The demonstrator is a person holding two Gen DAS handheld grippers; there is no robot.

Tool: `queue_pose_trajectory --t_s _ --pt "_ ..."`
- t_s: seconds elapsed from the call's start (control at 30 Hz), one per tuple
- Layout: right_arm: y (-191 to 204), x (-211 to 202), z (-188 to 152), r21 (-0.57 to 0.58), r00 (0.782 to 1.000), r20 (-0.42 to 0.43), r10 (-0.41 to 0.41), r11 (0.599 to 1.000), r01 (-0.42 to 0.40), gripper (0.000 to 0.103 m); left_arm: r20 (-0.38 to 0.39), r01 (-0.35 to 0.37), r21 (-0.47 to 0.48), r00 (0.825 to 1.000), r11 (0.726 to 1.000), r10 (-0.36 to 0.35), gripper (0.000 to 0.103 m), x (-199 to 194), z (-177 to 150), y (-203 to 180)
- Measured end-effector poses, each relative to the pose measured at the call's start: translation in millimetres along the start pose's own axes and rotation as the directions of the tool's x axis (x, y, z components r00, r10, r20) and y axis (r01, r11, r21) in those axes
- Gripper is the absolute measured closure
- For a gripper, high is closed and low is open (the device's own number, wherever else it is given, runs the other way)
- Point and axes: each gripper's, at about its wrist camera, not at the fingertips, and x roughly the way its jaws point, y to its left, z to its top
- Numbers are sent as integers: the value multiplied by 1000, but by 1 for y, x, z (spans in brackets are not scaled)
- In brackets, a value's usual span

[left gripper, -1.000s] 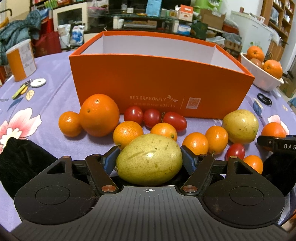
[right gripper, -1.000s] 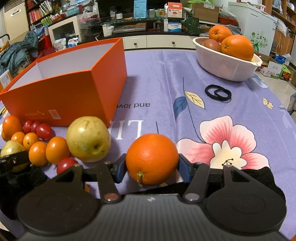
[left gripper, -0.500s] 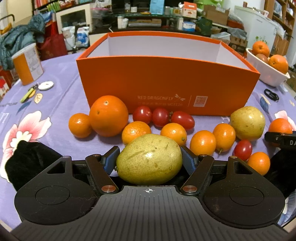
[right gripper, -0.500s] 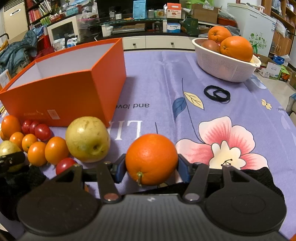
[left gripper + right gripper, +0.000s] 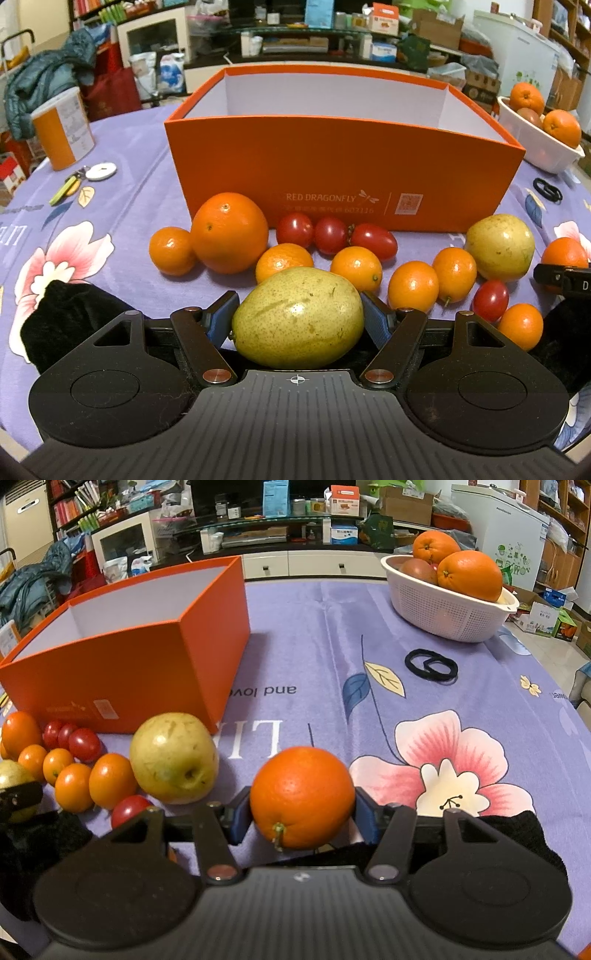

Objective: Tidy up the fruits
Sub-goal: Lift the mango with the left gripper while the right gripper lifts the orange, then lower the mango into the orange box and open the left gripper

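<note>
The left hand-held gripper was clamped on a yellow-green pear, its blue pads pressed against both ends of the fruit, low over the counter with its purple flowered cloth. The right hand-held gripper was clamped the same way on an orange, stem end toward the camera. Just beyond the pear lay a loose row of fruit in front of the orange box: a large orange touching a small one, three cherry tomatoes close against the box wall, several kumquat-sized oranges, and a second pear near the box's right corner. The box stood open, and what showed of its white inside held nothing. Farther off to the right sat a white basket holding two oranges and a darker fruit, with black hair ties lying on the cloth between the basket and the held orange.
</note>
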Motion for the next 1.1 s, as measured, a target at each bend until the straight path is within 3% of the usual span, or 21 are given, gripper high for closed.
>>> queue_pose_trajectory --t_s 0.47,0.67,0.9,1.1 --pt "-3 -3 2 17 1000 10 -12 1000 12 44 9 -18 7 1000 1000 17 67 -4 0 0" --pt "1 -30 11 7 994 100 -42 999 42 44 94 49 -9 994 999 -48 67 -40 9 5" --pt "31 -73 54 -34 965 263 20 999 -11 44 242 28 -24 970 999 -21 67 -73 56 20" --pt "74 -58 106 -55 946 299 125 992 -113 44 328 -13 -21 944 1000 19 67 -59 123 30"
